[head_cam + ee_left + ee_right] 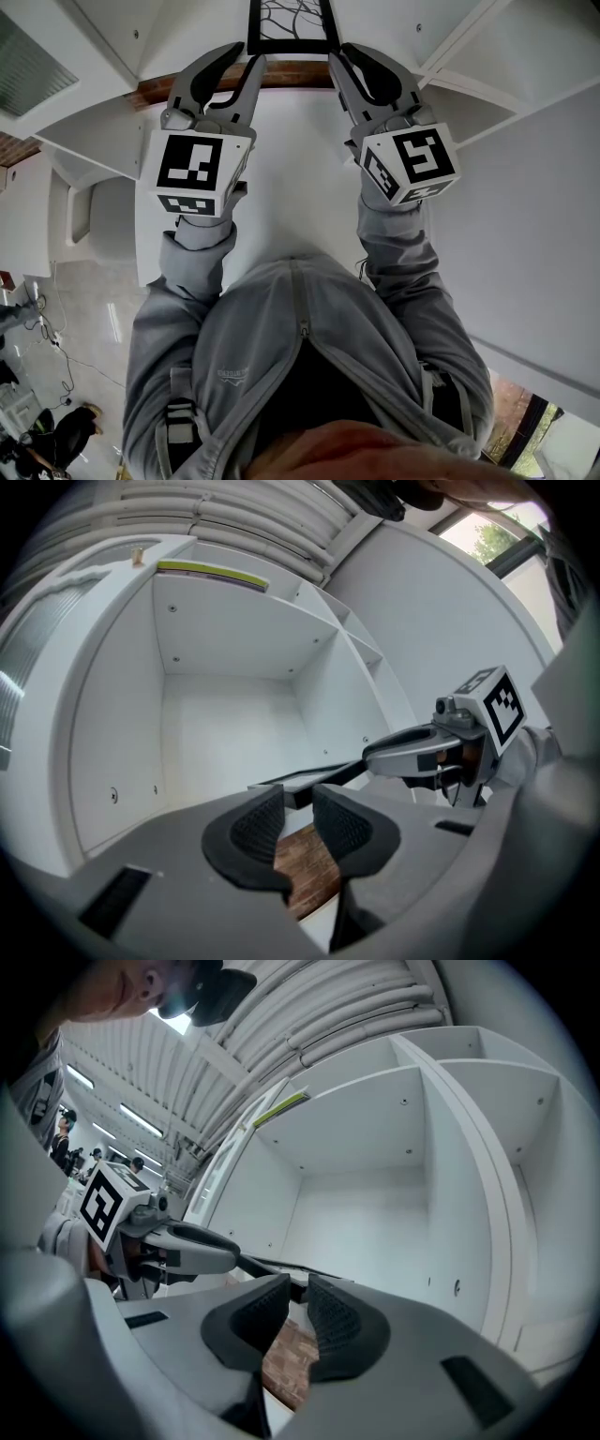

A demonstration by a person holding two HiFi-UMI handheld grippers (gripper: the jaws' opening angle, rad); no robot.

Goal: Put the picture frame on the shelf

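The picture frame [291,23] is black-rimmed with a bare-branch print and sits at the top centre of the head view, held out toward the white shelf [112,122]. My left gripper [251,64] is shut on its left edge, and my right gripper [335,61] is shut on its right edge. In the left gripper view the frame [325,773] runs as a dark bar from my left gripper [298,808] across to the right one [412,752]. In the right gripper view the frame [272,1266] sits between the pads of my right gripper [298,1302]. An open shelf compartment [375,1204] lies straight ahead.
A brown brick-patterned strip [291,75] shows just below the frame. Shelf dividers and further compartments [487,66] stand to the right. A yellow-green flat item [211,571] lies on top of the shelf. Tiled floor with cables [56,356] is at lower left.
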